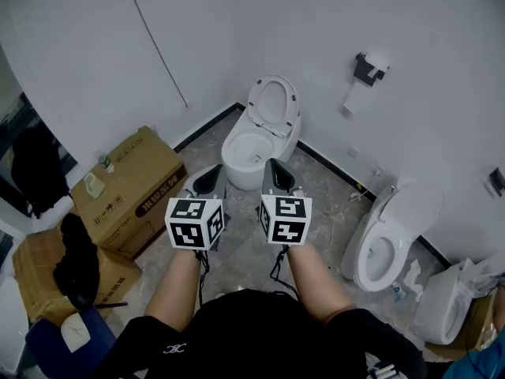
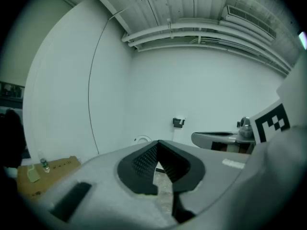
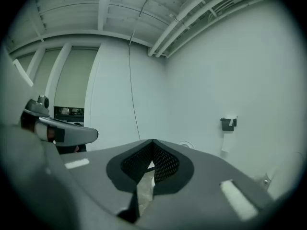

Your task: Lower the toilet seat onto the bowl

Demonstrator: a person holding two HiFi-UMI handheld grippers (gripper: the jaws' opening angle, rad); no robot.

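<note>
- I am holding my left claw point(image 1: 207, 178) and right claw point(image 1: 278, 174) side by side, both aiming slightly downward at the corner ahead.
- Left claw point(image 2: 158, 146): the black ribbed pads are meeting at the tips and gripping nothing.
- Right claw point(image 3: 152, 145): the jaws are likewise pressing together at the tips, empty, touching nothing.
- The grey marbled floor point(image 1: 237, 251) is showing through the slit under each pair of pads.
- The glossy white bowl point(image 1: 241, 158) is standing just beyond the claw tips, well apart from them.
- The toilet seat point(image 1: 291, 107), a smooth white oval ring, is standing raised over the back of the bowl, tilting back toward the wall; its long axis is running up from the hinge and its open face is pointing toward me.
- A paper holder point(image 1: 369, 68) is hanging on the plain white wall to the right.
</note>
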